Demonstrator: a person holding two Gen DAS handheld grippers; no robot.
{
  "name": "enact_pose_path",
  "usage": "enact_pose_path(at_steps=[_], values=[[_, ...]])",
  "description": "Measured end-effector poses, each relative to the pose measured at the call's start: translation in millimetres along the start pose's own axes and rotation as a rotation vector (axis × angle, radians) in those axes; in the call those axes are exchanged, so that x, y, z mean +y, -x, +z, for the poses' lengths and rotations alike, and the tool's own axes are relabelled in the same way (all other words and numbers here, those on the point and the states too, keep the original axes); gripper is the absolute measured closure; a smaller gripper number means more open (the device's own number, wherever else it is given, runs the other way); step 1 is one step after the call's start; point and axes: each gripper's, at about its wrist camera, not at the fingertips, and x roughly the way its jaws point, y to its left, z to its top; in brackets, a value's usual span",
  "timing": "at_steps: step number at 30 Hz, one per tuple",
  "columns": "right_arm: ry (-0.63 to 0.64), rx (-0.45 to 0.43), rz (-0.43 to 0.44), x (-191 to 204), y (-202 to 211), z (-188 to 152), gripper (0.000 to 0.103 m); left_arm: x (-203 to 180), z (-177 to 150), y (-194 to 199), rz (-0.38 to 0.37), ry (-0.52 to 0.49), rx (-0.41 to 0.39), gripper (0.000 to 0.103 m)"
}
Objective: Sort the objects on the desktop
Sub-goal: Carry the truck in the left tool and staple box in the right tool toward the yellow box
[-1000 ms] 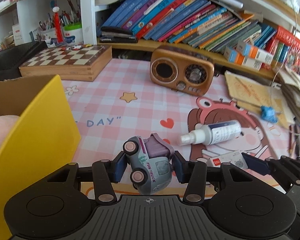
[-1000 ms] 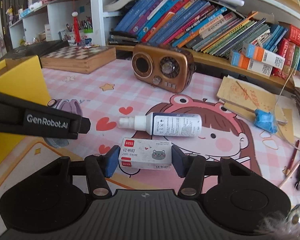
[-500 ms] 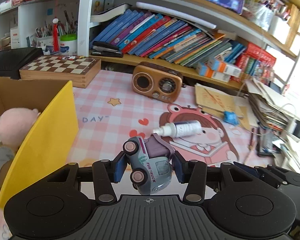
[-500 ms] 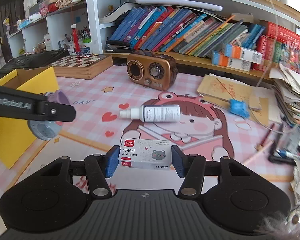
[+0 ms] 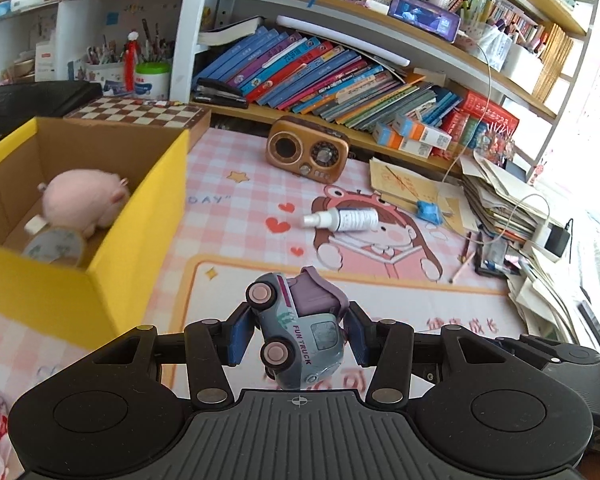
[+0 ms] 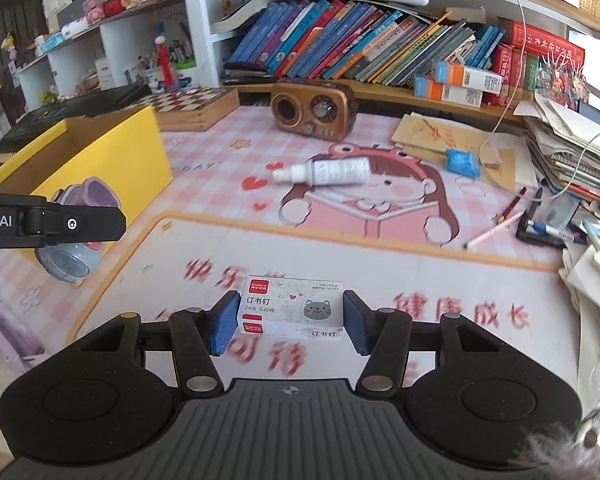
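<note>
Left tool (image 5: 297,334) pinches the toy truck (image 5: 298,330) tipped on its side, up above the tabletop (image 5: 236,216), just right of the yellow box (image 5: 140,216) with the pink plush pig (image 5: 84,204) inside. Right tool (image 6: 290,320) clamps the staple box (image 6: 292,312) flat between its blue pads, aloft over the mat. The spray bottle (image 6: 324,172) lies on its side near the radio (image 6: 312,114).

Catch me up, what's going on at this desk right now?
A person is sorting desk clutter with two handheld grippers. The left gripper holds a toy truck tilted on its side, in the air beside the yellow cardboard box, which already contains a pink plush pig. The right gripper is clamped on a box of staples above the desk mat. A spray bottle lies on the mat.
</note>
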Motion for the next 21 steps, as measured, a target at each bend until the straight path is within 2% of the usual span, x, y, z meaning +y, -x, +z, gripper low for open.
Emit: enact_pose_path(at_steps=[21], values=[[0.033,-0.003,0.004,133,53,-52,0.051,99,-59,97,-0.015,0.042,0.020,0.055]])
